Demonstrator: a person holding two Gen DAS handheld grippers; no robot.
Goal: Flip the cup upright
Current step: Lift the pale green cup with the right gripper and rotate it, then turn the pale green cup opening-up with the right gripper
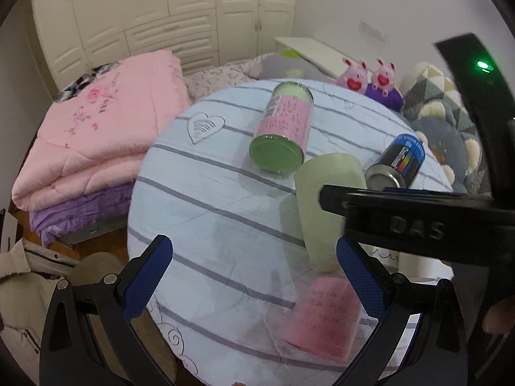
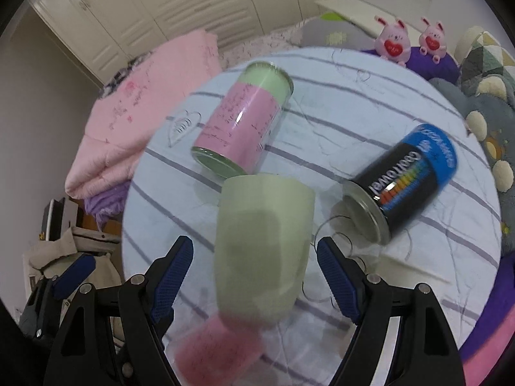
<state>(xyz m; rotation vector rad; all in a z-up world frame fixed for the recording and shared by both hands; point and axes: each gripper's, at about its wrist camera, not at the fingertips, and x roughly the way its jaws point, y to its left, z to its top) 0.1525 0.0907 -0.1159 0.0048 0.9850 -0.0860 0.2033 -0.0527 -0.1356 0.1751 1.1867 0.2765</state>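
Observation:
A pale green cup (image 2: 260,244) stands on the glass-topped round table (image 2: 338,103), between the open fingers of my right gripper (image 2: 251,263); the fingers do not touch it. Which end of the cup is up is hard to tell. In the left wrist view the cup (image 1: 322,209) is partly hidden behind the right gripper's black body (image 1: 415,222). My left gripper (image 1: 254,263) is open and empty, just left of the cup.
A pink and green can (image 1: 283,128) and a black and blue can (image 1: 399,160) lie on their sides on the table beyond the cup. Folded pink bedding (image 1: 103,135) lies left. Pink plush toys (image 1: 367,75) sit behind the table.

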